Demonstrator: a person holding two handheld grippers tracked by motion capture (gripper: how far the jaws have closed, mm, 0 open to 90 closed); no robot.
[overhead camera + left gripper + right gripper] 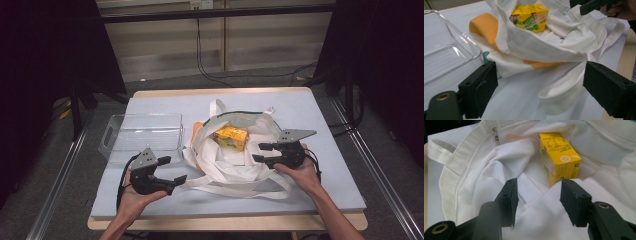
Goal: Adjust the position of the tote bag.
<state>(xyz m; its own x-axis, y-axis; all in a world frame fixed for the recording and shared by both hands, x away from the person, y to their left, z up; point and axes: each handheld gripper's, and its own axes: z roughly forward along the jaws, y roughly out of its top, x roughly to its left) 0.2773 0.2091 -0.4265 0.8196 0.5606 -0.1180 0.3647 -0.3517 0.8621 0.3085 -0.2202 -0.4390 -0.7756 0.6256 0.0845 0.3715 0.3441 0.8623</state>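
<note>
While the left gripper (169,170) rests low over the near-left part of the table, its two black jaws stand spread wide with nothing between them — in the left gripper view only bare grey mat and a loop of the bag's white strap (564,92) lie in the gap, and neither pad touches the strap. The person's left hand (134,196) cups the gripper from below. Across from it, the right gripper (262,152) is held at the right edge of the white cloth bag (225,162), its jaws parted about halfway; in the right gripper view they straddle a raised fold of the bag's cloth (539,205), but whether the pads actually press on that fold cannot be told. The right hand (300,170) holds this gripper from behind.

Just beyond the right gripper's jaws sits the yellow drink carton (559,160), lying on its side inside the open mouth of the bag. An orange object (485,26) shows at the bag's left side, partly covered by cloth. Left of the bag stands a clear plastic bin (142,135) — close beside it — on the grey mat (310,115) that covers the wooden table (225,222).
</note>
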